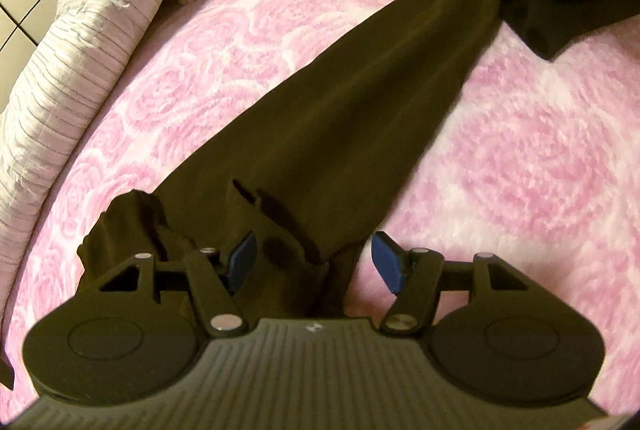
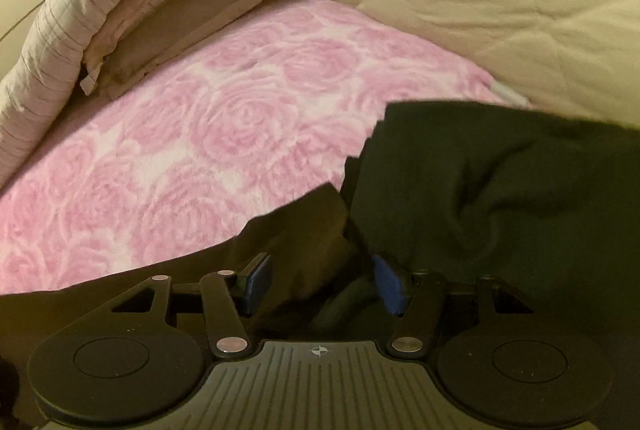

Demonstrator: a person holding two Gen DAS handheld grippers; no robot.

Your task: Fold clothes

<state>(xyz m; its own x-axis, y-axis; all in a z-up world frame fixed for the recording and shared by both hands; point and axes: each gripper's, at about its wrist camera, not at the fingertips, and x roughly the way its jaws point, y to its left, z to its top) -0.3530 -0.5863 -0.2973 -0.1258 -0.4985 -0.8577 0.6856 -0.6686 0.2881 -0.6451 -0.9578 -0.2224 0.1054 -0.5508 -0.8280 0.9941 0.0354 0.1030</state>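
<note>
Lying stretched across the pink bedspread (image 1: pixel 200 69): dark garment (image 1: pixel 360 117), near end bunched, far end crumpled by the right gripper. Hovering over the near end, pads spread, gripping nothing: left gripper (image 1: pixel 316 262). Straddling dark folds, likewise released: right gripper (image 2: pixel 320 284). Remaining unfolded, no tidy stack showing.

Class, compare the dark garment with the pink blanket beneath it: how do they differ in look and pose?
The garment is plain dark olive; the blanket is pink with a rose pattern. The garment lies stretched in a long strip, bunched at its ends; the blanket lies spread flat under it. Both are soft fabric.
</note>
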